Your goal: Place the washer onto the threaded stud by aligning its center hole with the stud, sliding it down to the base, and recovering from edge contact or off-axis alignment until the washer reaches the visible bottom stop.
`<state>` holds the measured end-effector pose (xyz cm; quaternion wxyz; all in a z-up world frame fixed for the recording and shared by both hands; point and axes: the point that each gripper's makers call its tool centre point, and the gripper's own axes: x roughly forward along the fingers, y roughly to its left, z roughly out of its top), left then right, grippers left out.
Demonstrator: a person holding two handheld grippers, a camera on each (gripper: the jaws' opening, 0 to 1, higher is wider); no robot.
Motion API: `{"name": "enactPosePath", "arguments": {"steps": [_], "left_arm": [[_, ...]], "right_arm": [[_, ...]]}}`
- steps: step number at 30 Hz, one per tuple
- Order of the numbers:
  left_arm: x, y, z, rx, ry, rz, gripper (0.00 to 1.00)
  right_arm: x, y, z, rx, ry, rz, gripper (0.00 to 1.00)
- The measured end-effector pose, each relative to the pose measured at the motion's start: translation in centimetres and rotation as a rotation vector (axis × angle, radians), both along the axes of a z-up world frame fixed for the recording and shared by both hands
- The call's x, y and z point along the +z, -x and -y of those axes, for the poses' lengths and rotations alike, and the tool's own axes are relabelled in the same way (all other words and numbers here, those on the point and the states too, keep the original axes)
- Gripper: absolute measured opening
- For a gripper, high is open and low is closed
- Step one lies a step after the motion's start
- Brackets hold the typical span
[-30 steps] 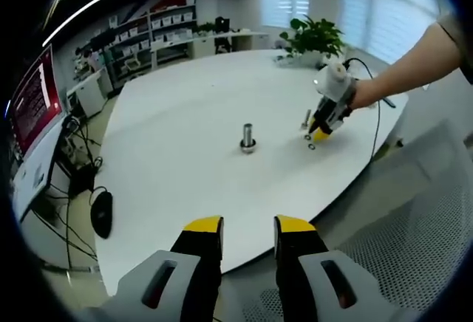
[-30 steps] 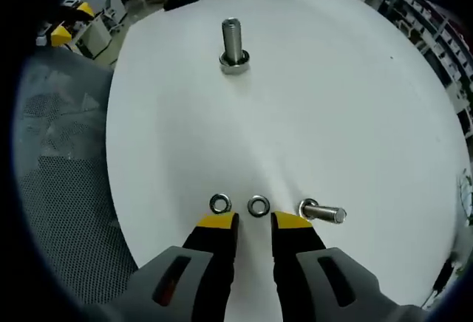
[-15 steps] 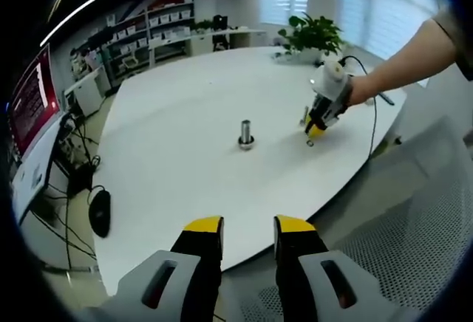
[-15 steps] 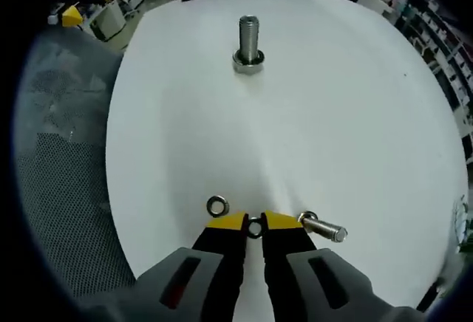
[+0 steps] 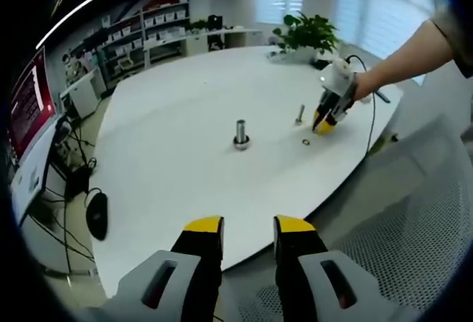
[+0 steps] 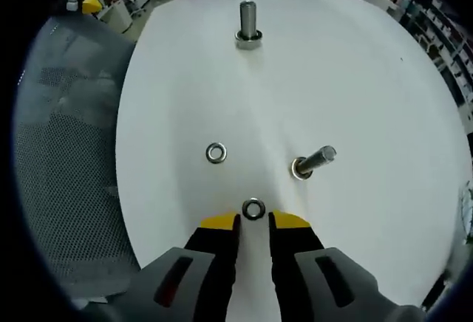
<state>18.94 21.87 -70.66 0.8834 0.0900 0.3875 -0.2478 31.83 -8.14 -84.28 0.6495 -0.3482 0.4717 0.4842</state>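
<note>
The threaded stud (image 6: 248,23) stands upright on its hex base at the far side of the white table (image 6: 355,78); the left gripper view has the stud (image 5: 241,131) mid-table. A steel washer (image 6: 253,209) lies flat just ahead of my right gripper (image 6: 253,222), whose jaws stand apart with a gap wider than the washer. A second washer (image 6: 215,152) rests farther out to the left. In the left gripper view the right gripper (image 5: 322,124) is held by a person's hand over the table's right part. My left gripper (image 5: 248,227) is open and empty, short of the table's near edge.
A loose bolt (image 6: 312,163) lies on its side right of the washers, and the left gripper view has this bolt (image 5: 299,114) too. A mesh chair (image 6: 66,159) borders the table on the left. A potted plant (image 5: 307,34) and shelves (image 5: 140,38) stand behind the table.
My right gripper's jaws, pinched around the washer half a second ago, have spread apart. The washer now sits nearer the camera than the other washer and bolt. The left gripper is unchanged.
</note>
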Motion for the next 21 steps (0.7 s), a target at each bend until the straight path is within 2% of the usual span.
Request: {"name": "enactPosePath", "arguments": {"steps": [5, 8, 12, 14, 16, 21], "left_arm": [[0.02, -0.03, -0.06, 0.005, 0.004, 0.001, 0.25], [0.13, -0.04, 0.13, 0.001, 0.014, 0.004, 0.25], [0.14, -0.07, 0.05, 0.005, 0.008, 0.005, 0.25], [0.15, -0.08, 0.04, 0.004, 0.006, 0.007, 0.25], [0.20, -0.12, -0.01, 0.007, 0.007, 0.009, 0.25], [0.12, -0.13, -0.03, 0.009, 0.007, 0.005, 0.25]], "right_arm": [[-0.08, -0.15, -0.35, -0.012, 0.024, -0.002, 0.19], [-0.05, 0.02, -0.43, 0.031, 0.033, 0.004, 0.19], [-0.07, -0.09, -0.53, 0.023, 0.044, -0.007, 0.19], [-0.10, 0.03, -0.64, 0.041, 0.072, -0.002, 0.19], [-0.20, 0.04, -0.69, 0.101, 0.111, 0.009, 0.19], [-0.23, -0.01, -0.87, 0.093, 0.169, -0.022, 0.18]]}}
